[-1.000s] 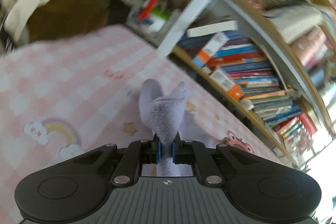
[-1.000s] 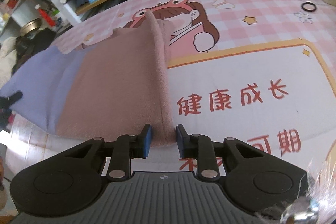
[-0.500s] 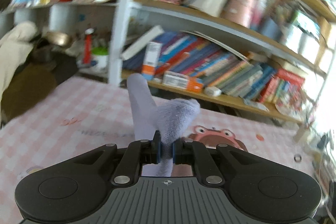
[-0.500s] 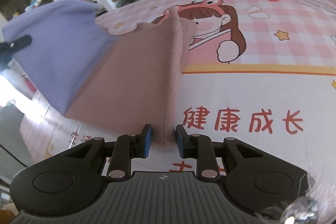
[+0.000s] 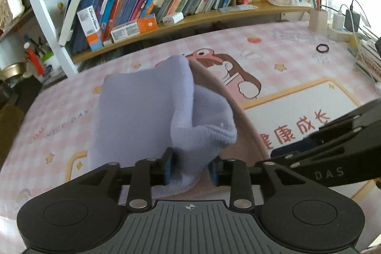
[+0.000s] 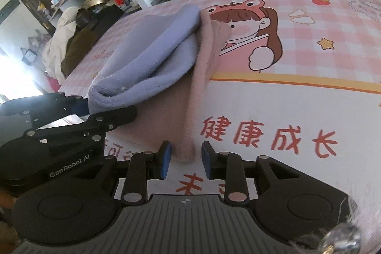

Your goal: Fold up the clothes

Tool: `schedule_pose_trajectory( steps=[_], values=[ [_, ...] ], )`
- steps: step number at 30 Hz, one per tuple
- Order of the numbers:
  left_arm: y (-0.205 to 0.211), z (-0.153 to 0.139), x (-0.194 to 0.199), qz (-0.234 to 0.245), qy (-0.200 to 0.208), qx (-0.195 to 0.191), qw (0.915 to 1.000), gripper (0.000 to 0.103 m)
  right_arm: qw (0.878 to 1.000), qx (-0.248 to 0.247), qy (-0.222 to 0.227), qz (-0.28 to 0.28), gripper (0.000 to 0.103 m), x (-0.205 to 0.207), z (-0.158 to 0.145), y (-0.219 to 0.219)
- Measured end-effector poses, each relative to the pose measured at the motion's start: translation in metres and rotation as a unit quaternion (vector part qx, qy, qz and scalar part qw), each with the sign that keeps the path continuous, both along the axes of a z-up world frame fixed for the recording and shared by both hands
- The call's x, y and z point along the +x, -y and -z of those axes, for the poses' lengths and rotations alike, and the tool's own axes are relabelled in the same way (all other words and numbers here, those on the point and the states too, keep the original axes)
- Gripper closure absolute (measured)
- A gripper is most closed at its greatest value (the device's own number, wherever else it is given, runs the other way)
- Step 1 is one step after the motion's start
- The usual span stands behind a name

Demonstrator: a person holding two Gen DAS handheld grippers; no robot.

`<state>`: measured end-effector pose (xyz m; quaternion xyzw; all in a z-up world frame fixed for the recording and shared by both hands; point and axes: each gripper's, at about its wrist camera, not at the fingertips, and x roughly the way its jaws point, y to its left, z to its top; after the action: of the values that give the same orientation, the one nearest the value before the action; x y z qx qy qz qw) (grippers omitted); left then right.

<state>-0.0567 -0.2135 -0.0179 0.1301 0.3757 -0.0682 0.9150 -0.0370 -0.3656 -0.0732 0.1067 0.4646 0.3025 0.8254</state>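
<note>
My desk [image 5: 297,58], covered by a pink checked mat [image 6: 321,92] printed with a cartoon girl and red characters, fills both wrist views, with a bookshelf [image 5: 190,18] of leaning books running along its far edge.

The cloth [image 6: 152,56] lies toward the desk's left half, reaching from the near edge up to the cartoon girl's head. It is lilac on one face and dusty pink on the other; the lilac part is folded over on top of the pink part, and the pink layer's right edge runs as a raised ridge toward the near edge.

My left tongs [image 5: 190,169] are parted, with a bunched lilac corner of the cloth sitting between the blue pads; the fabric fills the gap, though I cannot tell how firmly it is pinched.

My right tongs [image 6: 184,162] stand wide apart at the near edge of the desk, the pink corner of the cloth lying loose between the fingers and touching neither pad.

The two tongs sit just beside each other, left tongs to the left, each visible in the other's view.

A small black ring [image 5: 322,48] lies near the far right corner of the desk, well apart from the cloth.
</note>
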Motion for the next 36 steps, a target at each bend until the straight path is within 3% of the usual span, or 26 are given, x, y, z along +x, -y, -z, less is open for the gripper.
schedule_pose_trajectory(
  steps=[1,6,8,10,15,20,21,22,25,28,32,36],
  values=[
    [0.001,-0.001,-0.001,0.0,0.002,0.001,1.0,0.057,1.0,0.003,-0.001,0.001,0.075,0.0,0.0,0.003],
    [0.017,-0.01,-0.006,0.018,0.025,0.032,0.999,0.056,1.0,0.015,-0.002,0.01,0.075,-0.002,0.001,0.016],
    [0.021,-0.012,-0.003,0.017,0.034,0.034,0.9987,0.063,1.0,0.021,-0.001,0.014,0.075,-0.003,0.0,0.021],
    [0.019,-0.016,0.001,0.004,0.04,0.027,0.9988,0.085,0.999,0.031,-0.001,0.018,0.075,-0.003,0.0,0.026],
    [0.007,-0.032,0.0,-0.036,0.075,-0.005,0.9965,0.088,0.999,0.051,0.003,0.002,0.076,-0.003,-0.002,0.026],
    [0.015,-0.008,0.004,-0.019,0.014,-0.004,0.9997,0.072,0.999,0.05,0.009,-0.005,0.077,-0.003,-0.005,0.024],
    [0.015,-0.002,0.003,-0.013,0.002,-0.007,0.9999,0.064,0.999,0.05,0.012,0.0,0.077,-0.003,-0.006,0.026],
    [0.015,0.002,0.003,-0.006,-0.012,-0.015,0.9998,0.047,0.999,0.05,0.011,0.006,0.077,-0.002,-0.006,0.028],
    [0.013,0.011,0.002,0.015,-0.042,-0.037,0.9983,0.031,0.998,0.055,0.008,0.025,0.077,-0.001,-0.005,0.034],
    [0.016,0.016,0.0,0.032,-0.052,-0.03,0.9977,0.026,0.997,0.069,0.005,0.042,0.076,0.002,-0.008,0.04],
    [0.008,-0.005,-0.01,0.033,-0.022,-0.066,0.9971,0.026,0.993,0.094,0.001,0.069,0.069,0.007,-0.013,0.05],
    [-0.007,-0.041,-0.028,0.009,0.081,-0.069,0.9942,0.02,0.988,0.122,-0.005,0.095,0.069,0.012,-0.017,0.059]
  ],
)
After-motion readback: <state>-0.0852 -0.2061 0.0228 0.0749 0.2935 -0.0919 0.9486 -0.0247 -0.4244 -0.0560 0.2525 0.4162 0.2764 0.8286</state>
